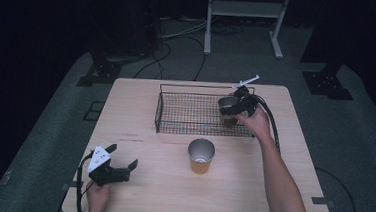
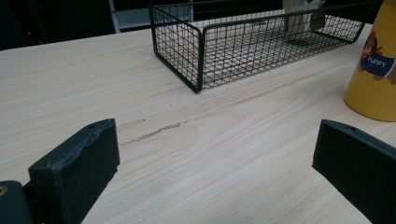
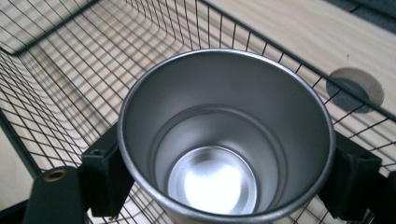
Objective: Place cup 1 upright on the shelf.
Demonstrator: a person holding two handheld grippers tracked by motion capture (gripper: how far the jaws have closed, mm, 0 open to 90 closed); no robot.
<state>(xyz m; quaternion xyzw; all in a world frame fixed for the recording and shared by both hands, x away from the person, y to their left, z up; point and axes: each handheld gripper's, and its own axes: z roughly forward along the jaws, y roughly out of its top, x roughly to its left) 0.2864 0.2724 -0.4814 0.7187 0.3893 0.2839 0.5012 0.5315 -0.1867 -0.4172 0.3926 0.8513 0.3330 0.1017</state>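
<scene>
Steel cup [image 3: 226,140] sits pinched between our right gripper [image 1: 237,103] jaws over the wire basket [image 1: 195,117]; our left gripper [image 1: 116,167] rests spread beside a yellow cup [image 1: 201,157].

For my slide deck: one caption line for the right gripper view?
Right claw clamps a steel cup over the wire basket.

high view overhead, tongs views close, sharing basket [image 1: 203,114]

A yellow cup [image 1: 201,157] with a puppy print is seen standing on the wooden table [image 1: 140,112], well apart from the right claw.
</scene>
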